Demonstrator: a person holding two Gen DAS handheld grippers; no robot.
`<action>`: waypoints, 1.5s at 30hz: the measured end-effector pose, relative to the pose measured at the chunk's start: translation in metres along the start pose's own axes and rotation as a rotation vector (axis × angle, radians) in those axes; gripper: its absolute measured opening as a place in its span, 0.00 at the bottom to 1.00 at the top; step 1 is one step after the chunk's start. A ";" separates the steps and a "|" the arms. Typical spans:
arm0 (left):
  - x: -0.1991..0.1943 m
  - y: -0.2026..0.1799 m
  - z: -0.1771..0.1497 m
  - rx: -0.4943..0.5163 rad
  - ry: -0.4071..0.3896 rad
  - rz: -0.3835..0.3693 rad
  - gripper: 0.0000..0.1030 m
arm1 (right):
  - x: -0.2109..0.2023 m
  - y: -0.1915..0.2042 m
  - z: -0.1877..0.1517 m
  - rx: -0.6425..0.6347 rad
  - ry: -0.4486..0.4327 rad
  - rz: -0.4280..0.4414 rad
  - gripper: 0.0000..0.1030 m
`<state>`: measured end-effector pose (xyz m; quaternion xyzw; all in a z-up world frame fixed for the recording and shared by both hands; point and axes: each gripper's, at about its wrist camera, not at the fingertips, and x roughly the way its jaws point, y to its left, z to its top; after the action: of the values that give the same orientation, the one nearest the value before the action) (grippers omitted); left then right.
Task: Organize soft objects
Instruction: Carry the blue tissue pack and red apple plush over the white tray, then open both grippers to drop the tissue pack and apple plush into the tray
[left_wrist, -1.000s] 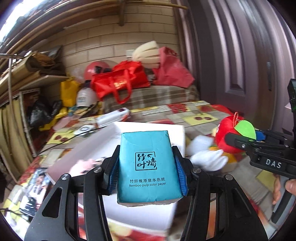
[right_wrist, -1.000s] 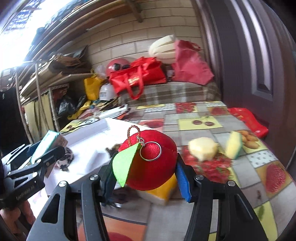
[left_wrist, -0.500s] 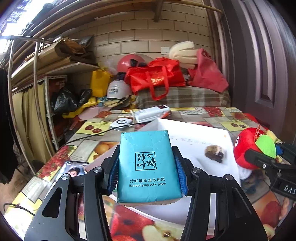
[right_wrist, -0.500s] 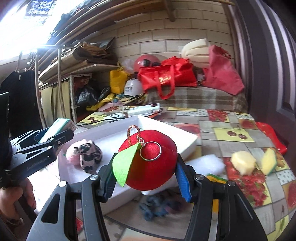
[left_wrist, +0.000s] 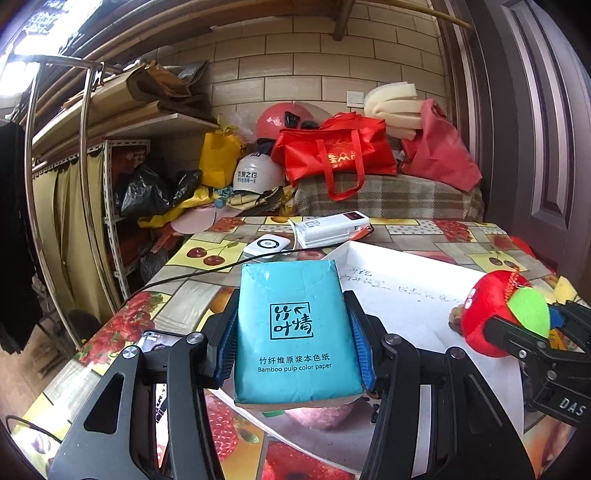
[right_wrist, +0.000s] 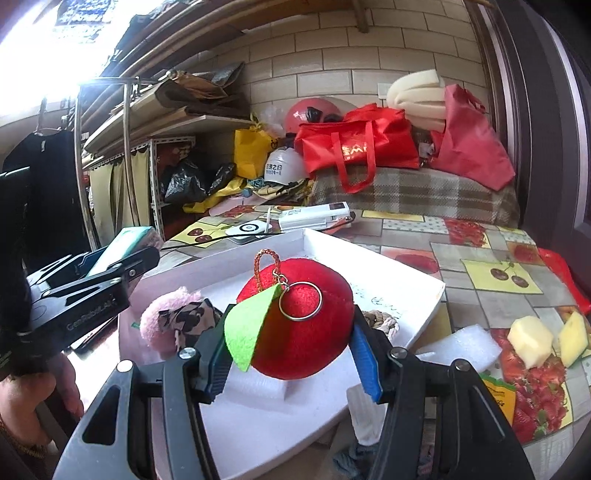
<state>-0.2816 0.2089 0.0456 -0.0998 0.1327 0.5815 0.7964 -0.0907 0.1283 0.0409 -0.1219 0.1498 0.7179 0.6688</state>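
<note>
My left gripper (left_wrist: 291, 332) is shut on a teal tissue pack (left_wrist: 295, 332), held above the near left edge of a white tray (left_wrist: 406, 291). My right gripper (right_wrist: 291, 332) is shut on a red plush apple (right_wrist: 299, 321) with a green felt leaf and key ring, held over the tray (right_wrist: 406, 291). The apple also shows in the left wrist view (left_wrist: 491, 314). The tissue pack shows at the left of the right wrist view (right_wrist: 125, 240). A pink leopard-print plush (right_wrist: 177, 321) and a knotted rope piece (right_wrist: 380, 321) lie in the tray.
White foam blocks (right_wrist: 458, 347) and yellow sponge pieces (right_wrist: 546, 339) lie on the fruit-pattern tablecloth right of the tray. A white power bank (left_wrist: 332, 229) and a round-buttoned device (left_wrist: 266, 245) with a black cable sit behind it. A phone (left_wrist: 155, 339) lies by the left gripper.
Both grippers have swung left and back with their loads. The tray now sits under the apple and the pink plush has come into view.
</note>
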 end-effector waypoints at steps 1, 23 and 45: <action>0.000 -0.002 0.001 0.012 -0.003 -0.002 0.50 | 0.001 0.000 0.000 0.003 0.004 0.001 0.55; 0.056 -0.027 0.015 0.090 0.111 -0.057 0.51 | 0.037 -0.002 0.007 0.056 0.114 -0.014 0.57; 0.040 -0.014 0.017 0.005 0.008 0.063 1.00 | 0.041 0.003 0.014 0.047 0.086 -0.074 0.94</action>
<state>-0.2550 0.2462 0.0487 -0.0957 0.1403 0.6056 0.7774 -0.0964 0.1712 0.0385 -0.1426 0.1906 0.6832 0.6903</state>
